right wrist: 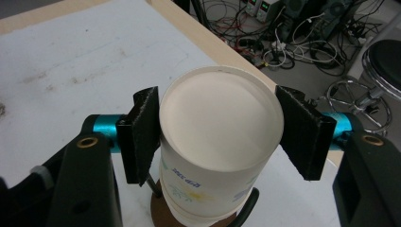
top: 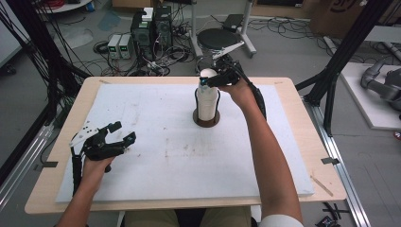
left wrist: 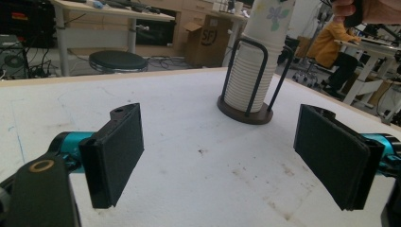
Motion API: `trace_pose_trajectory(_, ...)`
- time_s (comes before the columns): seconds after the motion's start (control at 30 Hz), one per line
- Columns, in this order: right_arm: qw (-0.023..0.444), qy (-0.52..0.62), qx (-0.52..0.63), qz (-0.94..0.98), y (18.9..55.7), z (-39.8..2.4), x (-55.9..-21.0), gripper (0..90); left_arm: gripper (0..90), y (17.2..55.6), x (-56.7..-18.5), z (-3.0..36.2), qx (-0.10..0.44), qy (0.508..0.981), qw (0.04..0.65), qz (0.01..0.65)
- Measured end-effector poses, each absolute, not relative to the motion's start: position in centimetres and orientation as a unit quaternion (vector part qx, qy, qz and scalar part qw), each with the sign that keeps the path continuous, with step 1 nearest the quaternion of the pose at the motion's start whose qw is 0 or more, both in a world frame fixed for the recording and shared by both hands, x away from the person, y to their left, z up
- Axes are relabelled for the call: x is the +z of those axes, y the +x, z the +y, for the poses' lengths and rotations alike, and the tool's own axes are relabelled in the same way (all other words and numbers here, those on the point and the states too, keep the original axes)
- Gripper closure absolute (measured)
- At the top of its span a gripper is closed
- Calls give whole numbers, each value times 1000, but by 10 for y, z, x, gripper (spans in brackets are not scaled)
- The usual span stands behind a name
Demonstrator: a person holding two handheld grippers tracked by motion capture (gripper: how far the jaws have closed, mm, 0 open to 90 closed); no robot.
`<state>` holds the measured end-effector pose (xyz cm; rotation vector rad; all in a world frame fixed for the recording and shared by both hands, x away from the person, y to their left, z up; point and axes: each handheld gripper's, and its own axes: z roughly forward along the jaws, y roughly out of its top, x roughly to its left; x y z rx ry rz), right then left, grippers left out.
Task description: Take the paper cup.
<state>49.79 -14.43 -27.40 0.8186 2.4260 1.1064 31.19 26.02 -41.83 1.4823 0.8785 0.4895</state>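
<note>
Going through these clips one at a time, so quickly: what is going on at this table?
A person works with a hand-held gripper in each hand. The right hand-held gripper is clamped on the top paper cup of an upside-down cup stack in a wire holder toward the far side of the white board. The left hand-held gripper waits open above the board's near left, holding nothing.

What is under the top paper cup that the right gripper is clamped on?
A stack of nested white cups, standing in a black wire holder on a round dark base. The top cup covers the insides of those below.
</note>
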Motion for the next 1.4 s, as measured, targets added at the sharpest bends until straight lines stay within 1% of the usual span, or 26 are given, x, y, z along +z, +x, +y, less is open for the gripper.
trace_pose_trajectory(0.87, 185, 290, 410, 844, 495, -151, -266, 353, 166, 313, -419, 260, 211, 646, 626, 383)
trace_pose_trajectory(1.0, 193, 290, 418, 839, 494, -152, -257, 353, 166, 313, -419, 260, 211, 644, 627, 383)
trace_pose_trajectory(1.03, 198, 288, 423, 836, 492, -152, -249, 353, 166, 313, -419, 260, 211, 644, 627, 384)
trace_pose_trajectory(1.1, 202, 286, 425, 835, 491, -152, -246, 354, 166, 313, -419, 260, 211, 644, 628, 383)
trace_pose_trajectory(1.17, 210, 287, 437, 826, 487, -155, -233, 356, 166, 312, -419, 260, 211, 645, 627, 383)
trace_pose_trajectory(1.2, 210, 287, 437, 826, 487, -155, -233, 356, 166, 312, -419, 260, 210, 644, 628, 383)
trace_pose_trajectory(1.33, 218, 289, 458, 812, 476, -170, -215, 359, 166, 312, -419, 260, 208, 646, 627, 382)
trace_pose_trajectory(1.4, 220, 289, 460, 810, 474, -174, -213, 360, 166, 312, -419, 259, 208, 646, 628, 382)
